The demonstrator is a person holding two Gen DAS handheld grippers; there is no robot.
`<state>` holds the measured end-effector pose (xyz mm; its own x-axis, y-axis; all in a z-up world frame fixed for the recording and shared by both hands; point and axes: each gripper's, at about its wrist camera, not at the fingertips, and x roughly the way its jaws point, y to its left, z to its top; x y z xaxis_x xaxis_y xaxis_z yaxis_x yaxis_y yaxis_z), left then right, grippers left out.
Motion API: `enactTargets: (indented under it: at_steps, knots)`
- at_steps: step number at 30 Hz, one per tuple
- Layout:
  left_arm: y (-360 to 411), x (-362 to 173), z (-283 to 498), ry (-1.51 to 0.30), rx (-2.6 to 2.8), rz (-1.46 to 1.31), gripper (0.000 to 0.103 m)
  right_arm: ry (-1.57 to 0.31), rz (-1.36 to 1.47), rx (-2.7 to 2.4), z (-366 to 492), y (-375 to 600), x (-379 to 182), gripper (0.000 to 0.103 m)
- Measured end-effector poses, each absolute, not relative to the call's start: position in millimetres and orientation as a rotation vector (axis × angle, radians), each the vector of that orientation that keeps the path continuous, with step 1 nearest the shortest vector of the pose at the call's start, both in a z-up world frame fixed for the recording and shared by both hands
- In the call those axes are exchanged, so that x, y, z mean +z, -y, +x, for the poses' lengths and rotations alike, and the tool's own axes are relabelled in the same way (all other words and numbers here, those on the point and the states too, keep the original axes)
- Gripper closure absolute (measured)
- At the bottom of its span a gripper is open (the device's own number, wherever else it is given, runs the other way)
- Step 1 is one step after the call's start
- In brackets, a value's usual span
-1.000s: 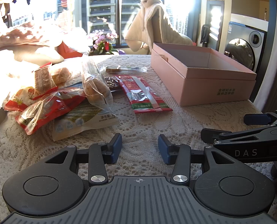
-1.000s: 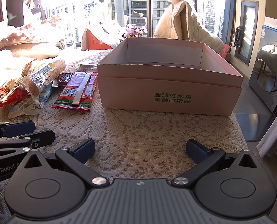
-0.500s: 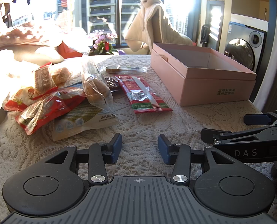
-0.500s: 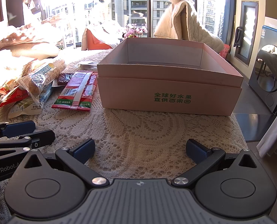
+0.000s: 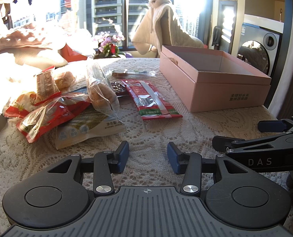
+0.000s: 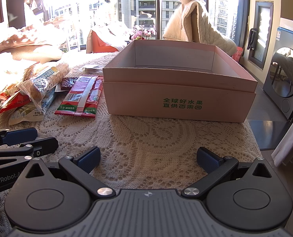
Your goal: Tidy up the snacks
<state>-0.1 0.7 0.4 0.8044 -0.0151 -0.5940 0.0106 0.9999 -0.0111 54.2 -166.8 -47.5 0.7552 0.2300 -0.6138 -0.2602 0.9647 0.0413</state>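
A pile of snack packets (image 5: 67,102) lies on the lace tablecloth at the left, with a clear bread bag (image 5: 102,90) leaning on it. Beside the pile lies a red spicy-strip packet (image 5: 152,100) (image 6: 81,96). An open pink cardboard box (image 5: 215,86) (image 6: 178,98) stands at the right, nothing showing inside. My left gripper (image 5: 148,156) hovers low over bare cloth in front of the pile, its jaws narrowly apart with nothing between them. My right gripper (image 6: 148,158) stands wide open over the cloth in front of the box, nothing between its fingers.
The two grippers sit side by side; each shows at the edge of the other's view. A washing machine (image 6: 286,83) stands beyond the table's right edge. A blanket-draped chair (image 6: 197,27), flowers (image 5: 109,45) and cushions (image 5: 24,45) lie behind the table.
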Motion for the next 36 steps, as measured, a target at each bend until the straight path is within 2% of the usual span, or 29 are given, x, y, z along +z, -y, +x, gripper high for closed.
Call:
enactTargets:
  at_steps: [36]
  knots:
    - [1.3,0.3,-0.7,-0.635,-0.008,0.015,0.055,-0.670,-0.052,0.274,55.9,165.6,-47.6,0.000]
